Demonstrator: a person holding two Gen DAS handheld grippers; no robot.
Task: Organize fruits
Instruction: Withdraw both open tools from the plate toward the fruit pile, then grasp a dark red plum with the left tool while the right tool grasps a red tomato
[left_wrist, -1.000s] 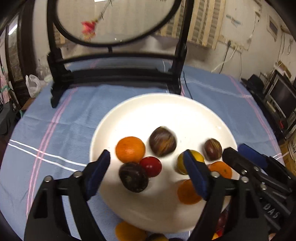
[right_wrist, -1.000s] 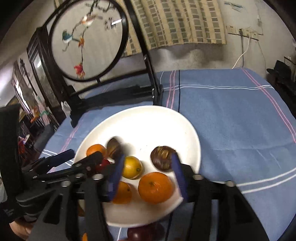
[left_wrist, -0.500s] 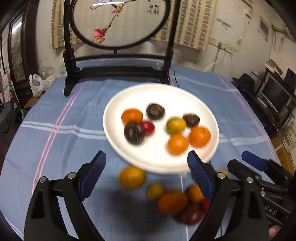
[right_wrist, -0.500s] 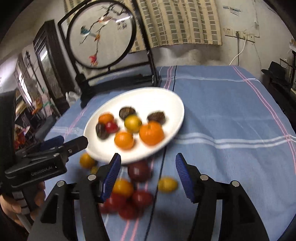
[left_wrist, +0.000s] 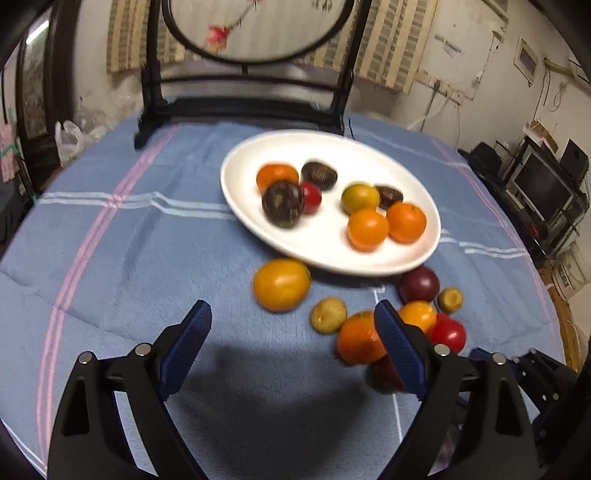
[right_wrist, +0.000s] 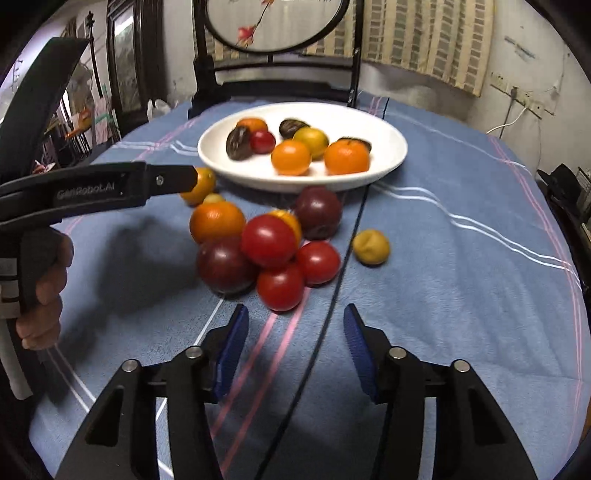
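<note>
A white plate (left_wrist: 325, 254) (right_wrist: 391, 147) on the blue cloth holds several fruits: oranges, dark plums, a red tomato, a yellow fruit. In front of it lies a loose pile: red tomatoes (right_wrist: 268, 240), dark plums (right_wrist: 222, 264), oranges (right_wrist: 217, 221), a yellow-orange fruit (left_wrist: 281, 284) and small yellow fruits (right_wrist: 371, 246). My left gripper (left_wrist: 291, 325) is open and empty, just short of the pile. My right gripper (right_wrist: 295, 325) is open and empty, right before the tomatoes. The left gripper's body (right_wrist: 92, 190) shows at the left of the right wrist view.
A black-framed round embroidery screen (left_wrist: 255, 33) stands at the table's far edge behind the plate. The blue striped cloth (left_wrist: 110, 240) covers the round table. A thin black cord (right_wrist: 325, 332) runs across the cloth between the right fingers. Shelves and monitors stand off right.
Both grippers have drawn back from over the plate toward the table's near side. The loose pile in front of the plate has come into view. Both stay open.
</note>
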